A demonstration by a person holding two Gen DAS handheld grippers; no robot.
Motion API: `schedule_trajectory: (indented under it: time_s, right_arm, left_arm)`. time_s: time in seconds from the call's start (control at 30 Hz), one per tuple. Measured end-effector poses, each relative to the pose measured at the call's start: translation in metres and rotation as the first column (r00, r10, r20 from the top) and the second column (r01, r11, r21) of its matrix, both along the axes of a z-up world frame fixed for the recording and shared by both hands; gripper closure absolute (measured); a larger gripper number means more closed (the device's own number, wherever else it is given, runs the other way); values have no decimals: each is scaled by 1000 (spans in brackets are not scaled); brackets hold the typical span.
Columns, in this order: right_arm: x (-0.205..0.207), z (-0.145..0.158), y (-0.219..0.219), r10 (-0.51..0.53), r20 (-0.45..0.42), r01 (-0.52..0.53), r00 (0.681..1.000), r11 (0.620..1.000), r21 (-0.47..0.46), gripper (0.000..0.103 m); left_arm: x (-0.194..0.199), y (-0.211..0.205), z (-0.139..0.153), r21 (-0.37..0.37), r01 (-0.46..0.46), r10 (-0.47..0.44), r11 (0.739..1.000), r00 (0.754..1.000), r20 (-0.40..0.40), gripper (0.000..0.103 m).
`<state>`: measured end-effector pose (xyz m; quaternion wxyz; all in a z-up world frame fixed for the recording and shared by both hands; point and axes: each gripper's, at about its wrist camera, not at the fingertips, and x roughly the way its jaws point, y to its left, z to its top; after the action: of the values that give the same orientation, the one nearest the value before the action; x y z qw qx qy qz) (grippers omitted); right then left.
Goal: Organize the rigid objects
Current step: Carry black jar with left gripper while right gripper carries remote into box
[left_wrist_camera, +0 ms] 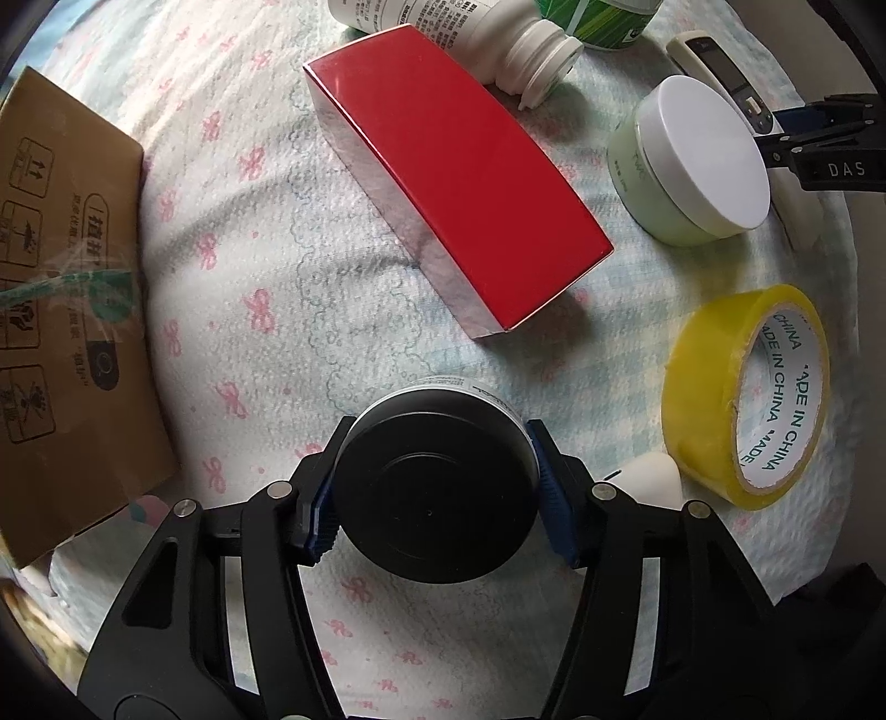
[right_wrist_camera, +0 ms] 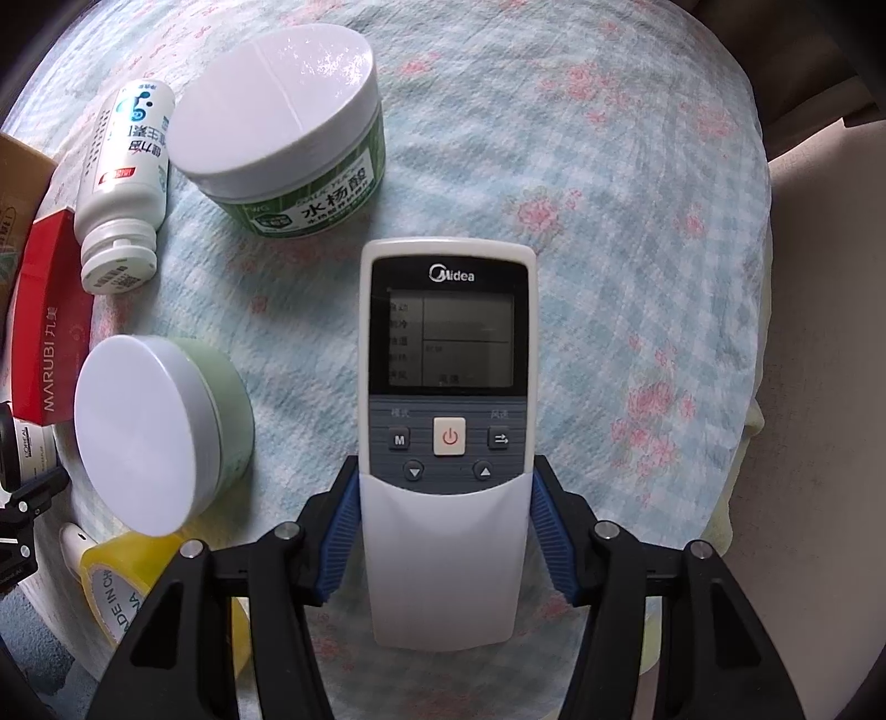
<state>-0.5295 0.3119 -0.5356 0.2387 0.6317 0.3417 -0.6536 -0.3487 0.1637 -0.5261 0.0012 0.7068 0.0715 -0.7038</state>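
Left gripper [left_wrist_camera: 434,487] was clamped on the black-lidded jar [left_wrist_camera: 437,487], both blue pads pressed against its sides, pointing down at the patterned cloth [left_wrist_camera: 249,249]. Right gripper [right_wrist_camera: 446,531] was closed on the white Midea remote [right_wrist_camera: 447,421], pads squeezing its lower half, screen end pointing far from me.

From the left wrist: red box [left_wrist_camera: 459,177] lay flat just past the jar, cardboard box [left_wrist_camera: 61,310] at far left, yellow tape roll [left_wrist_camera: 747,393] on the right, pale green jar with white lid [left_wrist_camera: 692,160] farther right, white bottle [left_wrist_camera: 498,39] on its side at the far edge.

From the right wrist: green-labelled tub [right_wrist_camera: 288,138] far left of the remote, upright; the white bottle lay beside it.
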Motion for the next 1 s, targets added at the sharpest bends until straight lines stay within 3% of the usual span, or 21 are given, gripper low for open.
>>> schedule_trajectory:
  time_s: [0.43, 0.77, 0.8, 0.83, 0.9, 0.93, 1.0]
  right_arm:
    - [12, 34, 6, -41, -10, 40, 999, 997, -71, 50]
    - [32, 99, 6, -99, -38, 94, 994, 988, -124, 50]
    - [42, 111, 6, -104, -38, 99, 994, 987, -130, 50]
    - [47, 122, 4, -105, -40, 99, 994, 986, -137, 50]
    - [22, 108, -8, -103, -51, 94, 993, 984, -149, 50]
    - [5, 112, -10, -100, -57, 90, 993, 984, -155, 50]
    - [12, 135, -25, -95, -74, 81, 993, 982, -173, 50]
  left_arm:
    - [4, -7, 40, 1, 0, 0, 1000, 999, -43, 48]
    - [7, -34, 110, 52, -50, 56, 997, 991, -124, 48]
    - [9, -12, 102, 50, -53, 59, 997, 989, -136, 48]
    - [8, -33, 93, 50, -53, 60, 997, 987, -150, 48]
    - [-14, -43, 89, 43, -53, 60, 998, 982, -180, 48]
    - [-15, -48, 100, 40, -54, 61, 998, 979, -196, 48]
    - [-15, -60, 120, 35, -59, 66, 998, 971, -230, 48]
